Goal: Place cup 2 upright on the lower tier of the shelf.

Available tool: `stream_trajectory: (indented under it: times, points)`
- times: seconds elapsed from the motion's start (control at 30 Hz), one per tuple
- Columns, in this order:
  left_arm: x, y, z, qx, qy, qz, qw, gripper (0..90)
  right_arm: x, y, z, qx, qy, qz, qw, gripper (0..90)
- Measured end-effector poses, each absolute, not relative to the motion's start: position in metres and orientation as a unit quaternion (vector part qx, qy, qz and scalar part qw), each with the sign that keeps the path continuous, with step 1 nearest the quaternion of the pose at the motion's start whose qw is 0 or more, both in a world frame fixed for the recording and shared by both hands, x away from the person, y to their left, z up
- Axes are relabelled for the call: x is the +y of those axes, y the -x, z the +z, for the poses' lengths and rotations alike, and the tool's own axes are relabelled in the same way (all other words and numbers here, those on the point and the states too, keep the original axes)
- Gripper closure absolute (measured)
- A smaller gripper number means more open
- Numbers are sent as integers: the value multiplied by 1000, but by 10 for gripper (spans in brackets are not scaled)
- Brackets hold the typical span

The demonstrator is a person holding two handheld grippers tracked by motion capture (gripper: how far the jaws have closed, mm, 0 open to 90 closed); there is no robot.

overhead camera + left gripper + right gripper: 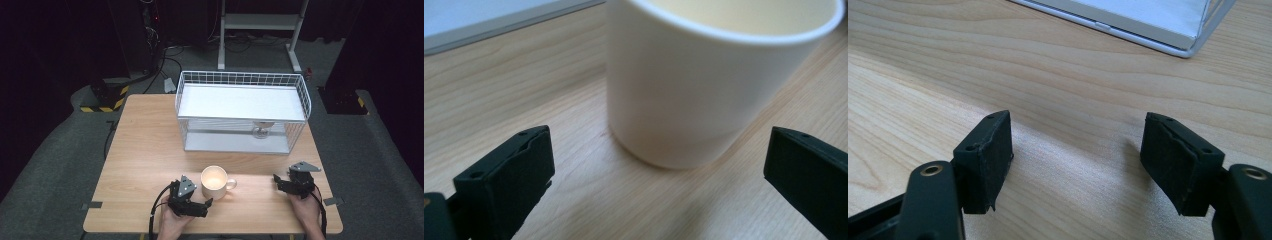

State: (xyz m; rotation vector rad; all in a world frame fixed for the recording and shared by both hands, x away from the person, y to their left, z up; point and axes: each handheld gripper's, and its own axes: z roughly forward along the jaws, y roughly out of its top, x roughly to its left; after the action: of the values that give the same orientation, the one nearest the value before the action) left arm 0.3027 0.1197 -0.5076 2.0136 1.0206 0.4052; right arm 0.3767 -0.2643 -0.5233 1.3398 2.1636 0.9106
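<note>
A cream mug (216,182) stands upright on the wooden table (145,150) near its front edge, handle pointing right. My left gripper (206,203) lies just in front and left of it, jaws open. In the left gripper view the mug (704,85) stands close ahead of the wide-spread jaws, and neither pad touches it. My right gripper (281,179) rests at the front right, a hand's width right of the mug's handle. Its jaws (1078,145) stand apart over bare wood with nothing between them.
A white wire basket (242,80) with a flat white shelf stands at the back of the table. Under the shelf, a small glass object (262,129) sits on the basket's lower level. The basket's corner (1128,25) lies ahead of the right gripper. Dark floor and cables surround the table.
</note>
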Motion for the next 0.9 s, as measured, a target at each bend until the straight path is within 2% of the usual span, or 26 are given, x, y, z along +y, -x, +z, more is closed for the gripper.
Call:
stream_trajectory:
  times: [0.9]
  points:
    - [88, -327, -503, 387, -802, 160, 425, 6, -264, -377, -523, 781, -483, 329, 218, 290]
